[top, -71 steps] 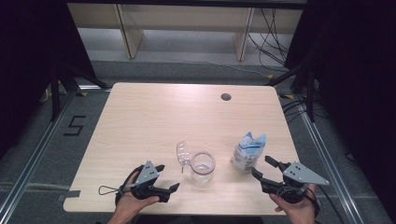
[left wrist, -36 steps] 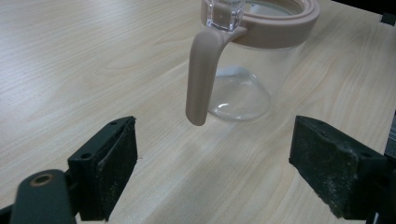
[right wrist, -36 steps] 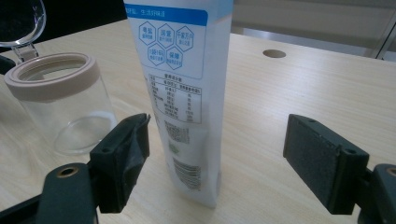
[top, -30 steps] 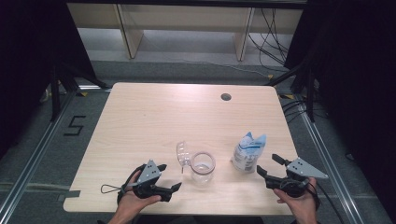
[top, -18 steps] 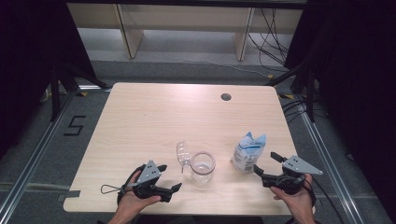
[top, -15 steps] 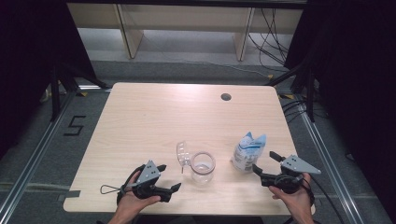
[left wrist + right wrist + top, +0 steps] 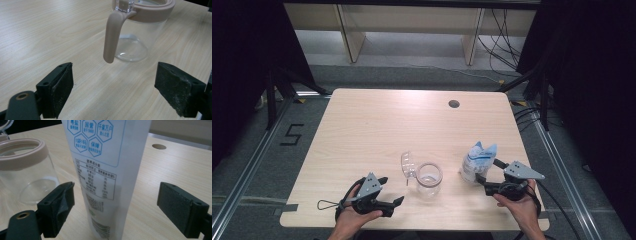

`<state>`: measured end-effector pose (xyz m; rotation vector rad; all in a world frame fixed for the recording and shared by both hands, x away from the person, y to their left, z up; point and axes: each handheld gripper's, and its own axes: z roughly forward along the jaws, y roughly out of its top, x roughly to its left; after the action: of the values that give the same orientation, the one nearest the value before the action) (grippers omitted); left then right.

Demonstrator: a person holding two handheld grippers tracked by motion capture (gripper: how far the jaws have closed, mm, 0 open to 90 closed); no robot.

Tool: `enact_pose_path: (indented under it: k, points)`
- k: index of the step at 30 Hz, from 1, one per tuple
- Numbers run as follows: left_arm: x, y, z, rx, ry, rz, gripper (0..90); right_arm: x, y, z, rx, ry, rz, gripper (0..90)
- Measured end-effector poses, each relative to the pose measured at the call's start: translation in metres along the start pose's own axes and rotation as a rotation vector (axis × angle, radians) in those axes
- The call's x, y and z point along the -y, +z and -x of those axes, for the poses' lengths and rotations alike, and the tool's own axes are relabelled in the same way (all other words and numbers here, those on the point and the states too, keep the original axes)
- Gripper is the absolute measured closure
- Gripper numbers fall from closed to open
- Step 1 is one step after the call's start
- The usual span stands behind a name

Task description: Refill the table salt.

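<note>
Right gripper (image 7: 484, 176), jaws just opened wide and gripping nothing, stands on either side of the upright white pouch (image 7: 478, 161) near the table's (image 7: 377, 125) front right edge, while the left gripper (image 7: 389, 195), equally wide and empty, faces the clear jar (image 7: 429, 179).

The surface (image 7: 377, 125) was pale wood with a fine lengthwise grain and one dark round hole (image 7: 454, 104). The jar (image 7: 429, 180) was clear, with a beige rim and beige handle. The pouch (image 7: 477, 160) was white with blue hexagon outlines and blue and dark print. Both grippers' fingers (image 7: 183, 210) were black, their top plates grey.
</note>
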<state>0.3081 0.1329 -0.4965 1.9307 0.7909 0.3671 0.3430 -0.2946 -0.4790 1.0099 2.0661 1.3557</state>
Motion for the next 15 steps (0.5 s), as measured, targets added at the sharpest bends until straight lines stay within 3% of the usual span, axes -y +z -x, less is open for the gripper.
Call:
enact_pose_path:
  k: [1,4,6,8,9,10,11,14,15]
  points:
    - [-0.001,0.000,-0.001,0.004,0.023,-0.006,14.9,0.000,0.002,-0.001,-0.003,-0.002,-0.010,15.7]
    - [0.000,0.001,0.000,0.002,0.007,-0.007,14.9,-0.001,0.007,0.000,-0.016,-0.021,0.022,15.6]
    - [0.000,0.001,0.000,0.003,0.007,-0.005,14.9,-0.001,0.008,0.000,-0.007,-0.029,0.009,15.7]
    - [0.000,0.001,0.000,0.007,0.013,0.002,14.8,-0.001,0.010,-0.001,-0.004,-0.016,0.019,15.7]
    - [0.000,0.001,0.001,0.004,-0.006,0.001,14.9,-0.001,0.012,0.000,-0.027,-0.019,0.019,15.7]
    - [0.000,0.001,-0.001,0.004,0.020,-0.005,14.9,0.000,0.013,-0.002,-0.028,-0.004,0.013,15.7]
    - [0.000,0.001,0.000,0.001,0.005,-0.005,14.9,0.000,0.015,-0.001,-0.034,-0.026,0.011,15.9]
    - [0.000,0.001,0.000,0.003,0.008,-0.007,14.9,0.001,0.017,-0.002,-0.042,0.000,0.002,16.0]
    - [0.000,0.001,0.001,-0.002,0.007,-0.011,14.9,0.001,0.019,0.001,-0.046,-0.018,0.012,16.0]
